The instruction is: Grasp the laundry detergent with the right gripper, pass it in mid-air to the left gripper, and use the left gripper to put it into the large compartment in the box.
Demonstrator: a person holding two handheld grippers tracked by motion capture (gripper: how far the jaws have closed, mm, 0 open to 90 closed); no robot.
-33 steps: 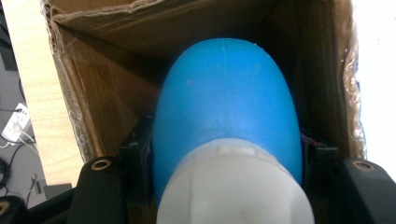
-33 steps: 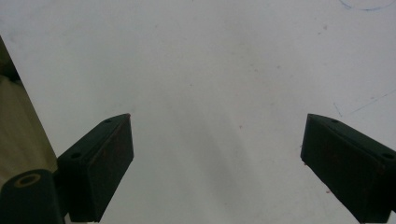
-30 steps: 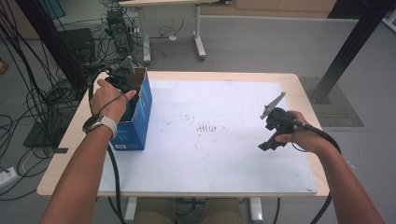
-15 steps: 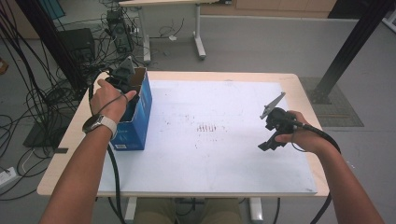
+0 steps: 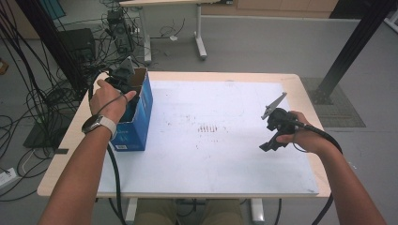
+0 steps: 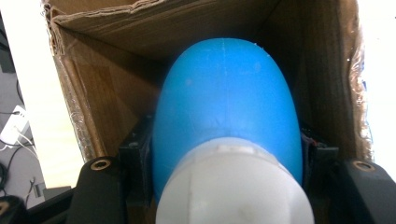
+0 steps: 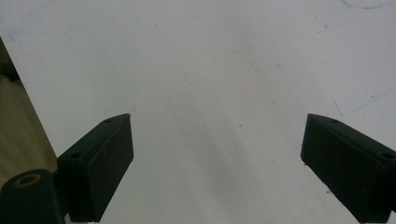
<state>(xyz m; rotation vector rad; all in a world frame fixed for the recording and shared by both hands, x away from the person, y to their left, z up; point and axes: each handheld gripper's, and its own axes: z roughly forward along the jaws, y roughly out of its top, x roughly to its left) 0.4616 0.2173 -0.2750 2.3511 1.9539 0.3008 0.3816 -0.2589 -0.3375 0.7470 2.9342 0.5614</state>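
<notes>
Left gripper (image 6: 224, 186): jaws clamped on blue bottle (image 6: 226, 112), one jaw on each flank of the body, just above its white cap (image 6: 233, 186).
Left gripper position: over the open top of the cardboard box (image 5: 141, 105), nose pointing down into it; hand (image 5: 110, 96) wrapped round the gripper body.
Blue bottle: inside the box, between the brown inner walls, rounded base pointing deeper in, cap end toward the gripper. Whether it touches the box floor: cannot tell.
Box: blue outside, brown inside, flaps open, standing at the left edge of the white table top (image 5: 225, 159).
Right gripper (image 5: 274, 133): jaws spread wide, nothing between them; in the right gripper view bare white table top lies between the pads (image 7: 109, 163).
Right gripper position: well apart from the box, near the table's right edge, held just over the surface by the right hand (image 5: 302, 138).
Cables: one trails from each gripper toward the person.
</notes>
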